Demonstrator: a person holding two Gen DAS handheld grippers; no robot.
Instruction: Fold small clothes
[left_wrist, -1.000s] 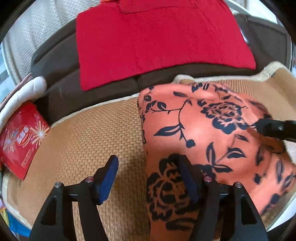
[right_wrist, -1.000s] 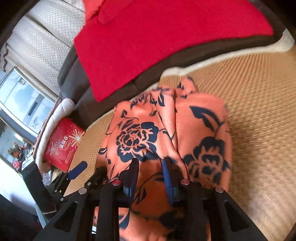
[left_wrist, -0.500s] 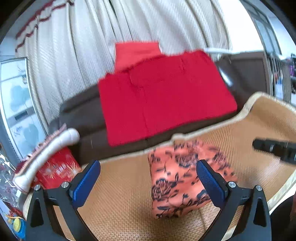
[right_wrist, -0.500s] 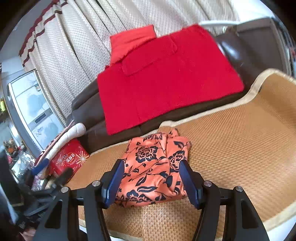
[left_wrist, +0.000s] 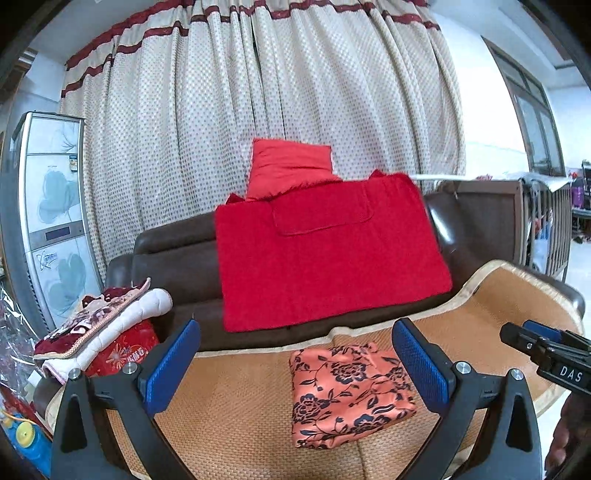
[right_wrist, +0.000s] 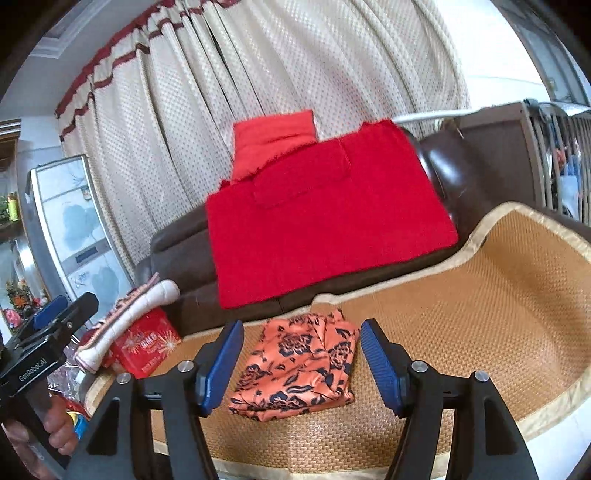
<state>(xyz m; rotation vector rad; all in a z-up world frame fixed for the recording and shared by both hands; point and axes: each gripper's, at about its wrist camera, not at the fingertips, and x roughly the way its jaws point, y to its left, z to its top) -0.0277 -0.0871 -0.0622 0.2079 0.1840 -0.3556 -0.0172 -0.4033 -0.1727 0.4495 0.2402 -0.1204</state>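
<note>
Now both released: left gripper (left_wrist: 295, 363) wide open, right gripper (right_wrist: 301, 363) just been opening, nothing between. Best left alone (floral garment (left_wrist: 347, 393) folded on woven mat (left_wrist: 229, 406)), withdrawn clear.

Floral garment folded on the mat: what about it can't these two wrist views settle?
- Floral garment: its type and inner fold layers, hidden under its own top layer in both views.
- Its right edge in the left wrist view, partly behind the left gripper pad.
- The woven mat: front edge cut off by both grippers' bodies.
</note>
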